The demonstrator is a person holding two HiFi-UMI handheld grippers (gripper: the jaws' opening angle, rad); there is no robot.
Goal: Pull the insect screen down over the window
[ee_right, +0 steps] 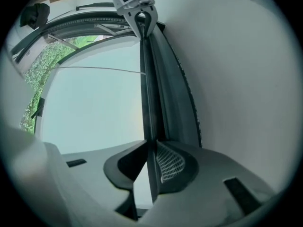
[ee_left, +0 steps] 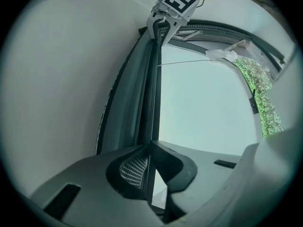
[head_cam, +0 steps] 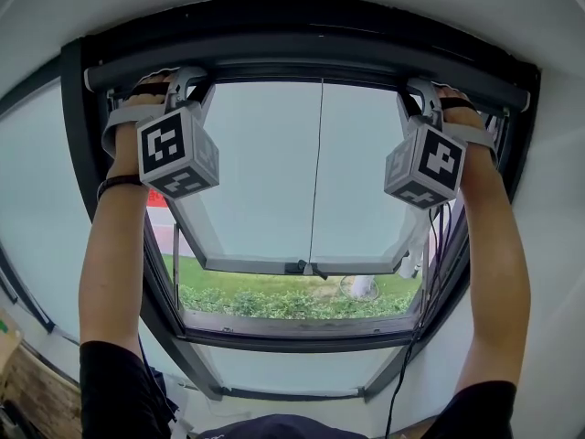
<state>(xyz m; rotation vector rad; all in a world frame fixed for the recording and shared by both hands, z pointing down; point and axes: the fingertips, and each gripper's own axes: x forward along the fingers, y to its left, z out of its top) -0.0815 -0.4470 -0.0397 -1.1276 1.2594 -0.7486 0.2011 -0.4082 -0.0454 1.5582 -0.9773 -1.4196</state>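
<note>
The insect screen is rolled up in its dark housing [head_cam: 311, 39] at the top of the window. Its grey pull bar [head_cam: 311, 67] lies just under the housing. My left gripper [head_cam: 178, 85] is shut on the bar's left end, and my right gripper [head_cam: 422, 94] is shut on its right end. In the left gripper view the thin dark pull bar [ee_left: 154, 93] runs from between the closed left gripper [ee_left: 150, 145] up to the right gripper [ee_left: 161, 30]. The right gripper view mirrors this: the pull bar [ee_right: 147, 89] is pinched in the right gripper [ee_right: 152, 145], with the left gripper [ee_right: 141, 20] at its far end.
Below the bar the window sash [head_cam: 302, 265] is tilted outward, with a handle [head_cam: 297, 267] on its lower rail. A green hedge [head_cam: 292, 302] shows outside. Black cables [head_cam: 437, 245] hang along the right side of the frame [head_cam: 512, 144]. White wall surrounds the opening.
</note>
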